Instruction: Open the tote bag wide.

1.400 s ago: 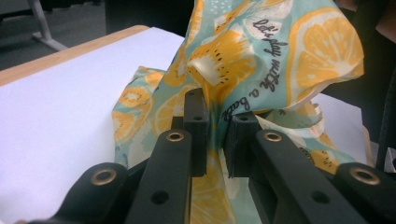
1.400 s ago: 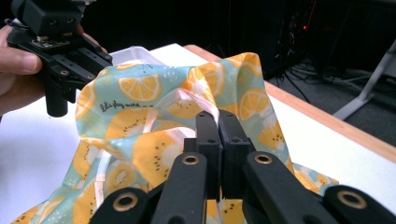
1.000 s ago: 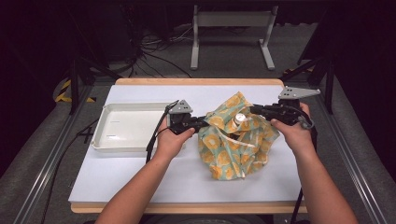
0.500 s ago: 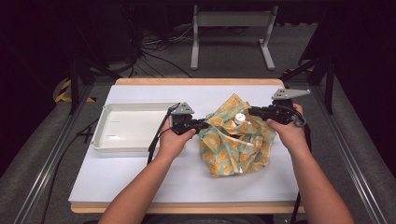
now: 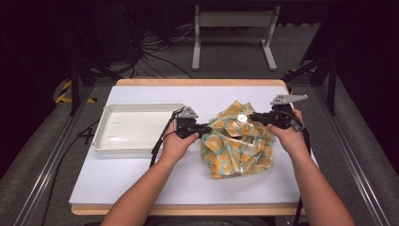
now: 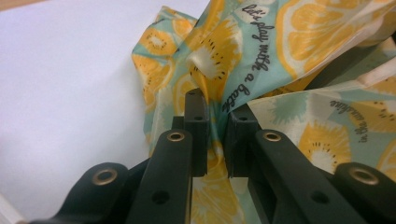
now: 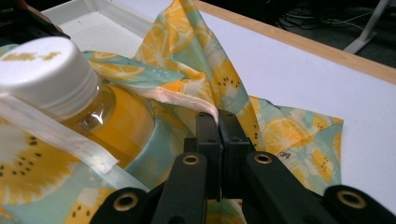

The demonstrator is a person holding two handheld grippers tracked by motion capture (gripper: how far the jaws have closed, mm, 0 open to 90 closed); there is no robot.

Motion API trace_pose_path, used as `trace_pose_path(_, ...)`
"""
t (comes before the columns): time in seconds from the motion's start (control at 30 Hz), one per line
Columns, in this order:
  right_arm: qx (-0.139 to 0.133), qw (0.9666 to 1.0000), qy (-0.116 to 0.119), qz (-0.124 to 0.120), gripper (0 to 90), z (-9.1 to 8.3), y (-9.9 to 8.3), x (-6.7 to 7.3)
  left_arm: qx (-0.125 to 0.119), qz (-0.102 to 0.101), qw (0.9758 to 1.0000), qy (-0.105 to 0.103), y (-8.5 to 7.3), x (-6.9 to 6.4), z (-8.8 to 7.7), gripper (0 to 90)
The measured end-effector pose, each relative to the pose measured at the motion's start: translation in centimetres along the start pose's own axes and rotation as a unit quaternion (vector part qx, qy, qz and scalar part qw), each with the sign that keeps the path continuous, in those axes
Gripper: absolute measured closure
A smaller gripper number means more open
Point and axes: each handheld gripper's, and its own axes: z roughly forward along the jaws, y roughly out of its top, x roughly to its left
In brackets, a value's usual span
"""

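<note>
Bag (image 5: 237, 148): thin, glossy fabric, crumpled into soft folds; teal ground printed with yellow-orange citrus slices and black script lettering; a pale seam tape is seen along one edge. It is placed right of centre on the surface (image 5: 141, 174), its top edge pulled out to 9 and 3 o'clock, its slack body spread toward 6 o'clock.

Bottle (image 5: 242, 119): clear plastic, rounded shoulder, orange liquid inside, white ribbed screw cap. It is lodged in the mouth of the bag, cap end outward; in the high view the cap is seen from above, so the long axis is taken as roughly upright, though the body is hidden by cloth.

Left hand-held gripper (image 5: 207, 128): black, two flat jaws, drawn narrow and clamped on a fold of the bag at its 9 o'clock edge.

Right hand-held gripper (image 5: 250, 117): same make, jaws nearly meeting, a hemmed edge of the bag pinched between them near the 3 o'clock side of the cap.

Tray (image 5: 106, 123): white, rectangular, shallow, raised rim; set at 9 o'clock from the bag, long axis across the surface.

Surface: white, matte, wooden edging.
</note>
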Motion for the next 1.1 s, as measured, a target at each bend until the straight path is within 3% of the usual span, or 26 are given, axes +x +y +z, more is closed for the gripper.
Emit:
trace_pose_path(0.7,0.024,0.9994,0.003,0.023,85.5,0.8,-1.8,-0.7,0.026,-0.008,0.9996,-0.003,-1.3,0.6,1.1,79.9)
trace_pose_path(0.77,0.016,0.9995,0.001,0.026,82.1,0.5,-2.0,-0.7,0.022,-0.001,0.9998,0.001,-1.3,0.4,1.0,72.2)
trace_pose_path(0.8,0.005,0.9997,-0.001,0.026,81.5,0.0,-2.1,-0.6,0.019,0.004,0.9998,0.002,-1.2,0.3,0.8,57.5)
trace_pose_path(0.83,0.005,0.9997,-0.001,0.026,81.5,0.0,-2.1,-0.6,0.018,0.01,0.9998,0.004,-1.1,0.2,0.6,57.5)
trace_pose_path(0.93,-0.01,0.9996,-0.003,0.028,80.6,-0.7,-2.1,-0.5,-0.003,0.049,0.9986,0.022,-0.6,-0.7,-0.3,27.4)
trace_pose_path(0.97,-0.017,0.9994,-0.003,0.03,80.2,-1.0,-2.0,-0.5,-0.011,0.055,0.9983,0.017,-0.5,-0.9,-0.5,21.3)
trace_pose_path(1.1,-0.032,0.9989,-0.005,0.034,79.5,-1.7,-2.1,-0.4,-0.037,0.076,0.9965,-0.002,0.1,-2.3,-1.9,11.5)
